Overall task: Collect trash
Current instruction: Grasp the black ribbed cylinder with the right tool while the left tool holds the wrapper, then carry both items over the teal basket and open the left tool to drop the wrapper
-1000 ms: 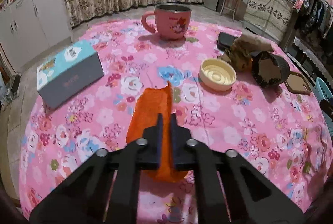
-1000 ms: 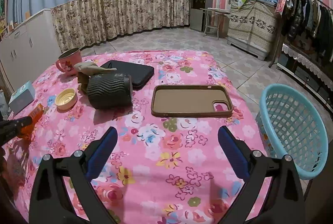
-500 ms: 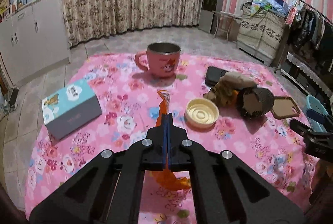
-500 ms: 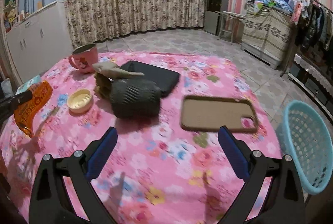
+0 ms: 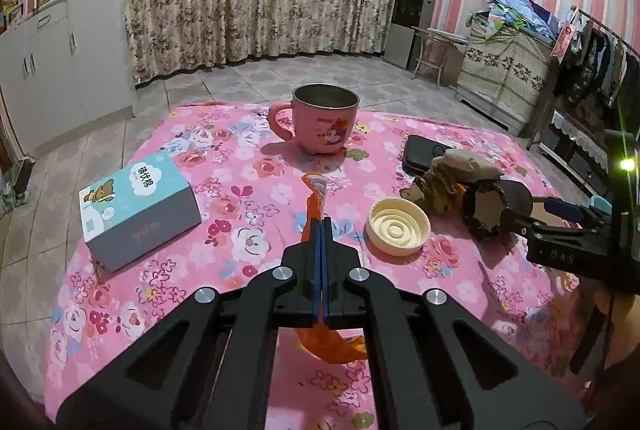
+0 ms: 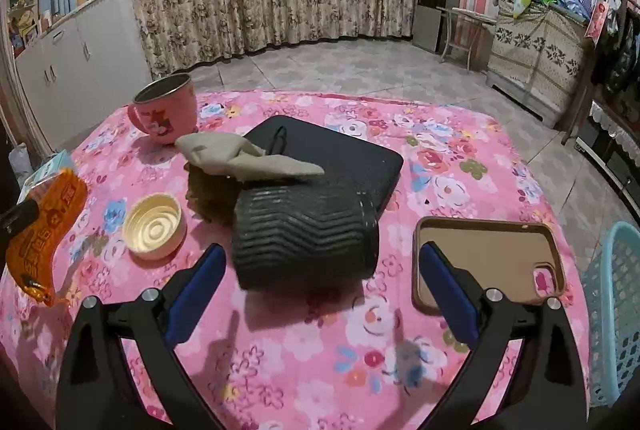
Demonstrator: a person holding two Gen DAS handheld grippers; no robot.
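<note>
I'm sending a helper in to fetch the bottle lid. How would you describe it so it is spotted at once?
On the pink floral tablecloth, look between the pink mug and the dark ribbed cylinder lying on its side. The lid is the small cream round cap there, lying open side up, with raised rings inside; nothing else nearby is pale and round.
</note>
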